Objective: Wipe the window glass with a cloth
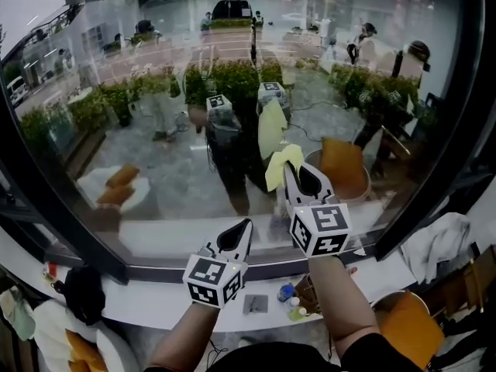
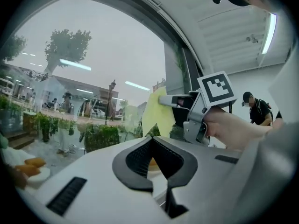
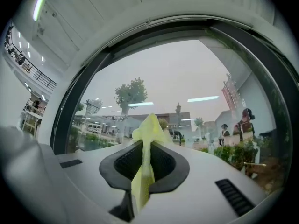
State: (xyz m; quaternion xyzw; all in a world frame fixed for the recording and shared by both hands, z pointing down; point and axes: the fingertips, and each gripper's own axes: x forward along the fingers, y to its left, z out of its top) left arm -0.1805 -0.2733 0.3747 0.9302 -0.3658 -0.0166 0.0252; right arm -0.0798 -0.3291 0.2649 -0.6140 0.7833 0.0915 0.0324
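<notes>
The window glass [image 1: 155,115] fills the head view and is full of reflections. A yellow cloth [image 1: 282,162] sticks up from my right gripper [image 1: 299,173], which is shut on it; the cloth's top meets its own reflection on the pane. In the right gripper view the cloth [image 3: 146,133] runs between the dark pads of the right gripper [image 3: 148,143]. My left gripper [image 1: 243,228] is lower and to the left, near the sill, shut with nothing in it. In the left gripper view, past the left gripper [image 2: 152,140], the cloth [image 2: 157,112] lies against the glass beside the right gripper's marker cube [image 2: 216,88].
A dark curved window frame [image 1: 54,208] borders the glass. Below it the white sill [image 1: 155,301] carries small bottles [image 1: 291,301] and a black object [image 1: 81,289]. A white rag [image 1: 438,242] and an orange seat [image 1: 407,328] are at the right. A person [image 2: 256,110] stands behind.
</notes>
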